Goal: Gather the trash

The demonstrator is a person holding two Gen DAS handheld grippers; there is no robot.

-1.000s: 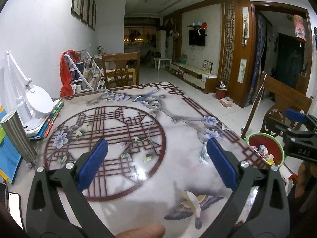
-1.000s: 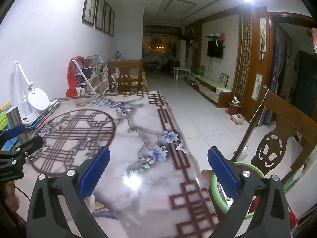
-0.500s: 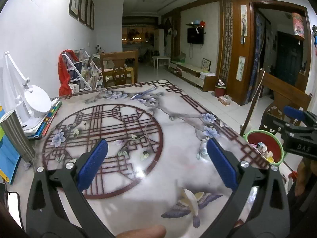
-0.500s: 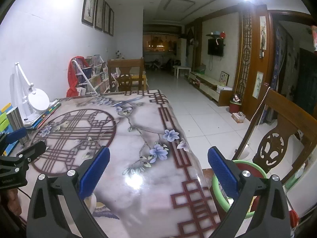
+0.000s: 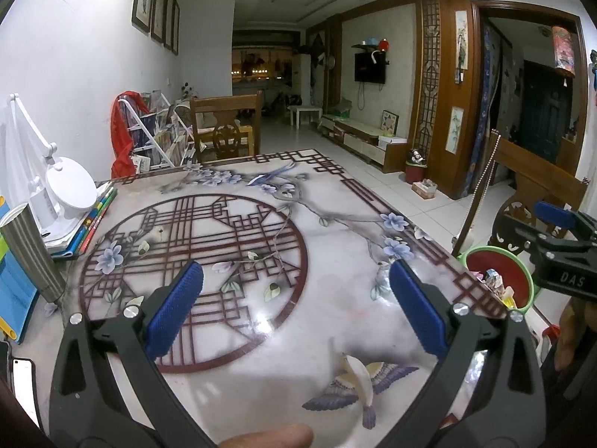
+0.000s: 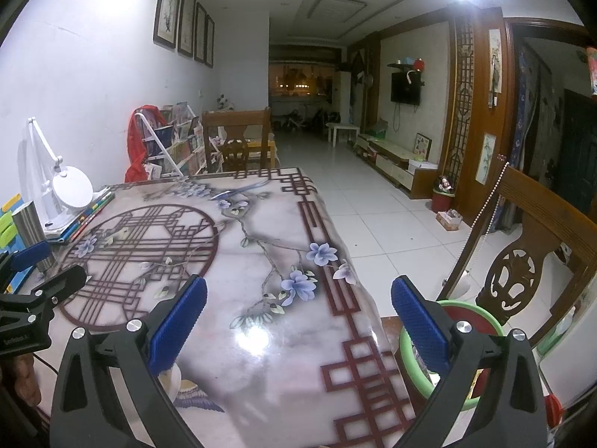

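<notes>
Two views, left wrist first: our left gripper [image 5: 296, 306] hangs spread and empty over the counter [image 5: 321, 298], a pale scrap [image 5: 359, 373] at 5 o'clock. Right wrist: our right gripper [image 6: 298, 321] gapes empty, bin [image 6: 453, 343] at 4 o'clock. Next, we judge, grab that scrap.

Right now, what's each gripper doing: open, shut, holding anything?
Left gripper: open, holding nothing, above the table.
Right gripper: open, holding nothing, over the table edge beside the green bin.
</notes>
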